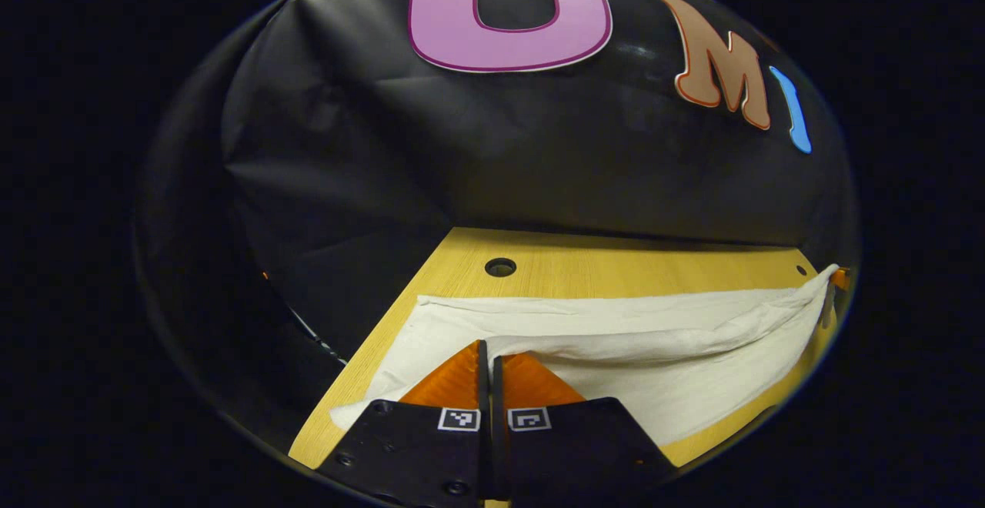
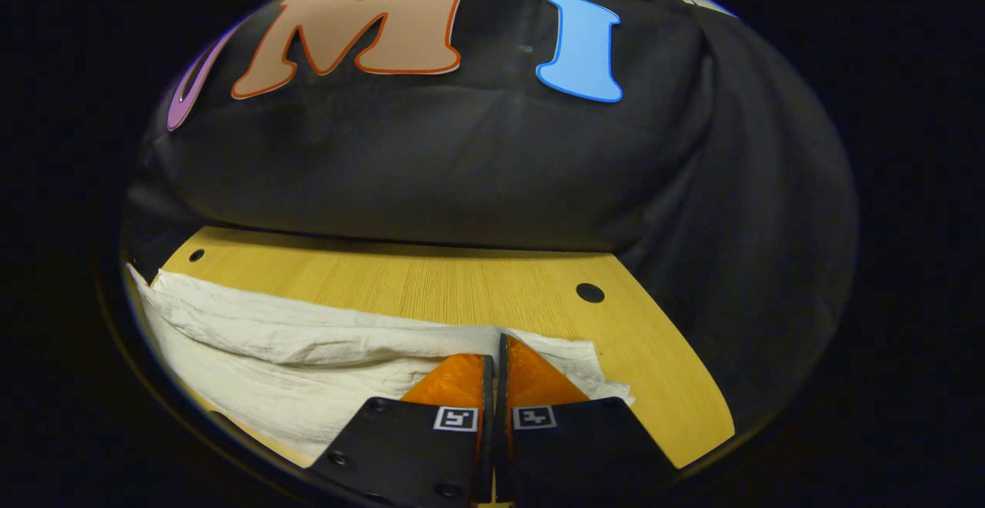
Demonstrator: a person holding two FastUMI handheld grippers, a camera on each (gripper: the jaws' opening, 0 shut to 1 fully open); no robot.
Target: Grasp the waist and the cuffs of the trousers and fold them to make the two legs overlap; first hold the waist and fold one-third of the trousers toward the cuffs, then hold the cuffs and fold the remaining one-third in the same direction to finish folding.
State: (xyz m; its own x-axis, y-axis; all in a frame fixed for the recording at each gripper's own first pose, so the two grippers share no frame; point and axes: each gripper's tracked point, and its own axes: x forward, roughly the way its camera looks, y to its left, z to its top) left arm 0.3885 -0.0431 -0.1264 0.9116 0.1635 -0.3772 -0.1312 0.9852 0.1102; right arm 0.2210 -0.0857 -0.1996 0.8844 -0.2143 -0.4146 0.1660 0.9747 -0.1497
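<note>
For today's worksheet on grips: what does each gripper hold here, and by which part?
Both hold the white trousers. The left gripper and the right gripper are each shut on a raised cloth edge at opposite ends; waist or cuffs cannot be told.

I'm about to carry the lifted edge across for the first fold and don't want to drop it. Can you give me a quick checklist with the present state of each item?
1. Left gripper shut on the trousers: ok, fingers closed with cloth between them.
2. Right gripper shut on the trousers: ok, fingers closed on the cloth edge.
3. Edge raised between the two grippers: ok, a lifted ridge of cloth runs from one to the other.
4. Cloth lying on the table, not over its edge: ok near the far side; near side cannot tell.
5. Which end is held, waist or cuffs: cannot tell.
6. Legs overlapping evenly: cannot tell.
</note>
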